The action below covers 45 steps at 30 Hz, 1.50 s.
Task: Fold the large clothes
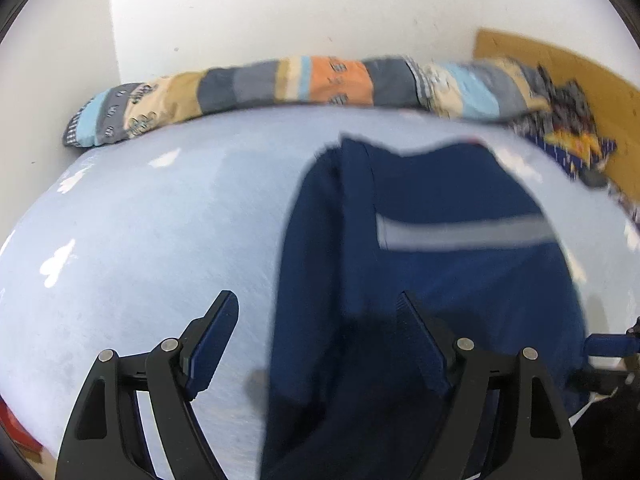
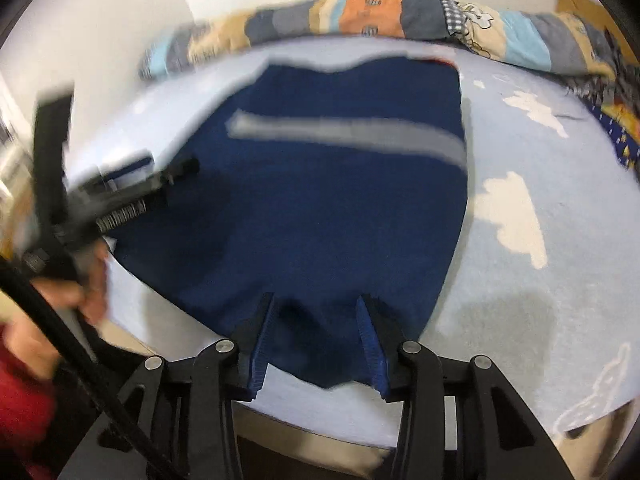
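Sides in, lengthwise fold still to come

The dark navy knit garment with a grey stripe (image 2: 320, 200) lies on the pale blue cloud-print bed sheet (image 1: 140, 220), its hem at the near edge, both sides seemingly folded in to a narrow panel. The right gripper (image 2: 318, 340) has its jaws apart astride the hem, nothing pinched; the left gripper (image 1: 316, 344) gapes wide over the garment's left edge. Judging by this, bottom-to-top folds remain. A patchwork quilt roll (image 1: 280, 84) lines the far edge.

Left gripper (image 1: 316, 312) and right gripper (image 2: 318, 308), fingers spread.
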### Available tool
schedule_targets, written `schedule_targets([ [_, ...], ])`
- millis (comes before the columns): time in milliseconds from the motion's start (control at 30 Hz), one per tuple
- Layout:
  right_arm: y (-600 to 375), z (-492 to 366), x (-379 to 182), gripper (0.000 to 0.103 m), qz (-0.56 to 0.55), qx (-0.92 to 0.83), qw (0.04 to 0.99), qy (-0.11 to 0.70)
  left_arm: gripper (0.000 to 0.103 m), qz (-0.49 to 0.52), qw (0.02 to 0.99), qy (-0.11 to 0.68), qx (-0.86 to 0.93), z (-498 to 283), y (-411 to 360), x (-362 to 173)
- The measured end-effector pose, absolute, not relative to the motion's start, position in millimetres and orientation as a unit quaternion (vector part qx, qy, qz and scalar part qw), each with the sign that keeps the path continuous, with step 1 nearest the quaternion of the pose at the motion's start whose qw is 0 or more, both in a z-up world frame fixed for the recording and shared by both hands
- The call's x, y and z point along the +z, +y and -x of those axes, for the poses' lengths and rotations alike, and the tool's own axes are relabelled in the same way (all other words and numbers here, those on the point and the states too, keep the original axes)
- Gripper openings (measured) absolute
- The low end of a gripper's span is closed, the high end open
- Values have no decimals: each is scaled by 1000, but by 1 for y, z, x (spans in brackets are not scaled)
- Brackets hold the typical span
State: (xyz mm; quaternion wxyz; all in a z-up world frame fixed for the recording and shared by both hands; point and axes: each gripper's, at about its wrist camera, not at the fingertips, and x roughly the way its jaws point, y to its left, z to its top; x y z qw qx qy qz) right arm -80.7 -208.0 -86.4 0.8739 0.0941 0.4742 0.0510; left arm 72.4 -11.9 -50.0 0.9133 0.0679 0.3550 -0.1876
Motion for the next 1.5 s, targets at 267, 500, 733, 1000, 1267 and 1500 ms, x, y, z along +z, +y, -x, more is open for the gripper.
schedule_targets([
  [267,-258,14,-39,46,-96,-10,897,432,81,-30,904,370,-212,-113,-36,-10],
  [500,-273,-80,-45,46,-99,-44,899,425,81,-76,885,414,-200,-172,-96,-43],
  [733,-273,-144,-100,48,-114,-57,856,501,92,-64,861,475,-168,-213,-99,-87],
  [1000,-256,-139,-86,57,-91,-45,866,489,98,-35,870,463,-165,-208,-82,-79],
  [1267,-230,-53,-49,62,-97,-10,879,467,98,-51,896,408,-168,-138,-48,-38],
  [1500,-207,-3,-95,63,-86,-20,864,495,98,-61,868,467,-160,-109,-28,-94],
])
